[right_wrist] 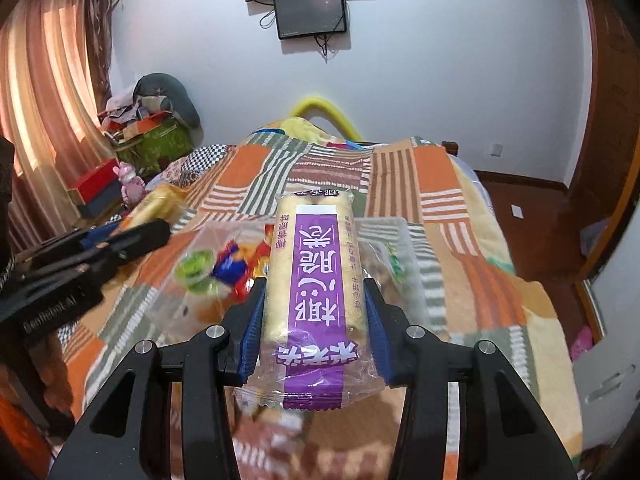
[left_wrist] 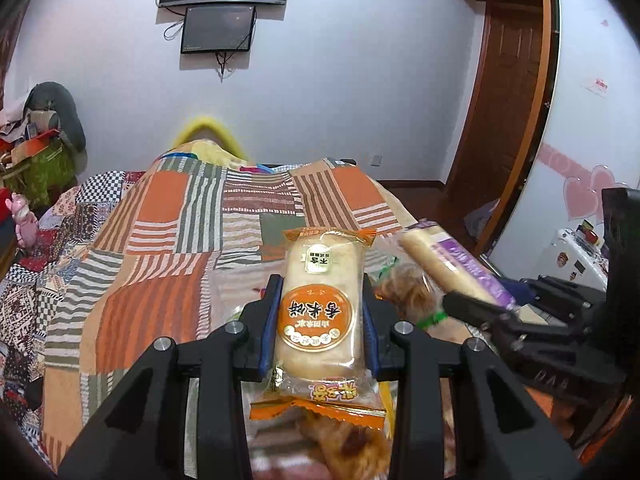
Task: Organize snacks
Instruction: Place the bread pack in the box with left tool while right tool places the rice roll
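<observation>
My left gripper (left_wrist: pixel 320 292) is shut on an orange-labelled rice cake packet (left_wrist: pixel 320 304), held lengthwise above the patchwork bedspread (left_wrist: pixel 160 248). In the right wrist view my right gripper (right_wrist: pixel 316 292) is shut on a purple-labelled rice roll packet (right_wrist: pixel 316 280). That purple packet (left_wrist: pixel 456 264) and the right gripper (left_wrist: pixel 480 310) also show at the right of the left wrist view. The left gripper (right_wrist: pixel 136 236) appears at the left of the right wrist view. Below the packets lie clear bags of snacks (right_wrist: pixel 216 268) with green, blue and red wrappers, and pastries (left_wrist: pixel 408 292).
The bed fills the middle of both views, with a yellow pillow (right_wrist: pixel 320 110) at its far end. Two dark screens (right_wrist: pixel 308 8) hang on the wall. Cluttered boxes (right_wrist: pixel 152 136) and a curtain (right_wrist: pixel 44 92) stand left; a wooden door (left_wrist: pixel 508 100) and a white cabinet (left_wrist: pixel 576 256) stand right.
</observation>
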A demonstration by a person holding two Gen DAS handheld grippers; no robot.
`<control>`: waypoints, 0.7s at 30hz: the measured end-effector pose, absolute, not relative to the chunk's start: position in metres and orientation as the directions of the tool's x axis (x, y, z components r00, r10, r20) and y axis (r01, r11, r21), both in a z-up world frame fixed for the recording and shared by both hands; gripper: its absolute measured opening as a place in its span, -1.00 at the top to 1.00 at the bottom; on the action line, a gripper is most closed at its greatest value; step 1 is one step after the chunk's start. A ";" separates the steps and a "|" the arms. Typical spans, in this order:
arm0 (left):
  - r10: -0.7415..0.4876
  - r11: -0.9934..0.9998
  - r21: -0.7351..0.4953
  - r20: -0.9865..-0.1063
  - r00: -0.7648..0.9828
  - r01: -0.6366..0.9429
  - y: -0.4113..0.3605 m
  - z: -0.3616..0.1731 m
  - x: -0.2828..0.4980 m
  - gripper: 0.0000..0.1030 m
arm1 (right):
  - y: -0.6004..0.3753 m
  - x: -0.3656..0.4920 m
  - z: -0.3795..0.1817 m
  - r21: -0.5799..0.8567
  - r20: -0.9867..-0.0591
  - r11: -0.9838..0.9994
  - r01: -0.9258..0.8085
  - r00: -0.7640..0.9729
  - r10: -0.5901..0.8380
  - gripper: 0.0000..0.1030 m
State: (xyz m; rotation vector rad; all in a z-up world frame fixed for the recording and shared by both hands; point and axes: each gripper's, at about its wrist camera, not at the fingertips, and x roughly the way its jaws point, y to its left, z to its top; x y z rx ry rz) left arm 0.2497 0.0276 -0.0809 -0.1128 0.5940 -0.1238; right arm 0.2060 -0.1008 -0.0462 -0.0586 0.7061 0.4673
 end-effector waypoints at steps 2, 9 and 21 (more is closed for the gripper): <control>-0.148 0.986 -0.146 -0.559 0.816 0.079 0.026 -0.085 0.263 0.33 | -0.092 0.218 -0.052 0.109 -0.643 0.897 -0.428 0.658 0.392 0.18; -0.149 0.986 -0.153 -0.601 0.785 0.070 0.024 -0.103 0.300 0.33 | -0.081 0.247 -0.070 0.106 -0.678 0.906 -0.409 0.637 0.367 0.18; -0.148 0.982 -0.190 -0.680 0.718 0.023 0.033 -0.133 0.331 0.25 | -0.071 0.260 -0.078 0.069 -0.708 0.892 -0.448 0.608 0.360 0.16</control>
